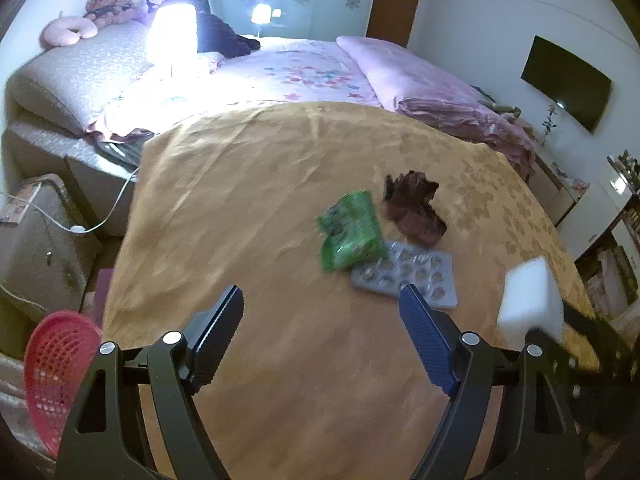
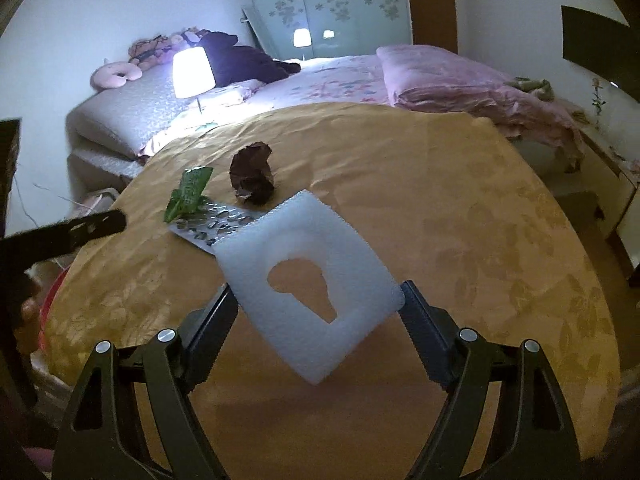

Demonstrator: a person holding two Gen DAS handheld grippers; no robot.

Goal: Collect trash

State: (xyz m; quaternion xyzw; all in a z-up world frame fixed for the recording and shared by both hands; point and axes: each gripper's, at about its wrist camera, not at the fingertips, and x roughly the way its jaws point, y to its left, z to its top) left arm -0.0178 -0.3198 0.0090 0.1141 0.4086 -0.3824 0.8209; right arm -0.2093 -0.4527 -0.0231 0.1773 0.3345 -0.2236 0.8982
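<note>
On a round table under a gold cloth [image 1: 248,208] lie a green wrapper [image 1: 350,232], a crumpled brown wrapper [image 1: 414,210] and a grey blister tray [image 1: 408,276]. My left gripper [image 1: 322,316] hovers open over the cloth, short of the green wrapper, with nothing between its fingers. My right gripper [image 2: 316,308] is shut on a white foam sheet [image 2: 308,284] with a bulb-shaped hole, held tilted above the table. The foam sheet [image 1: 530,300] also shows at the right of the left wrist view. The green wrapper [image 2: 188,196], brown wrapper [image 2: 252,178] and blister tray [image 2: 212,226] lie beyond the foam.
A red mesh basket [image 1: 56,380] stands low at the table's left edge. A bed with pink bedding [image 1: 312,72] and a lit lamp [image 1: 172,32] is behind the table. The left gripper's arm [image 2: 68,232] reaches in from the left.
</note>
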